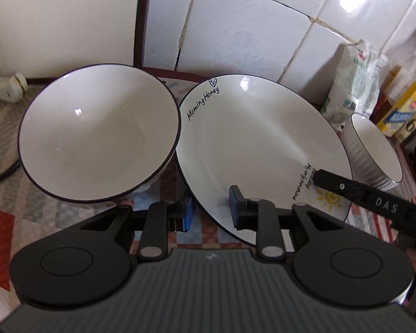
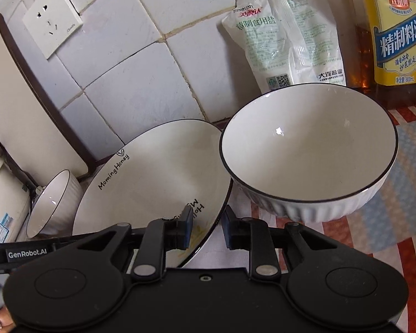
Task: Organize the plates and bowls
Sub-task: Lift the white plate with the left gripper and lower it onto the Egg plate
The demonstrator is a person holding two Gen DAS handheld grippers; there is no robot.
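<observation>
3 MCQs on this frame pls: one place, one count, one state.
1. Where is the plate?
A. between the two bowls
B. inside a bowl
C. on top of the salt bag

2. How many bowls are in view?
A. one
B. two
C. four

3. What state are the bowls in?
A. full of rice
B. upside down
C. upright and empty

Answers:
1 A: in the left wrist view the plate sits between the left-hand bowl and the right-hand bowl.
2 B: both views show the same two bowls, no more.
3 C: both show bare white insides, openings facing up.
</observation>
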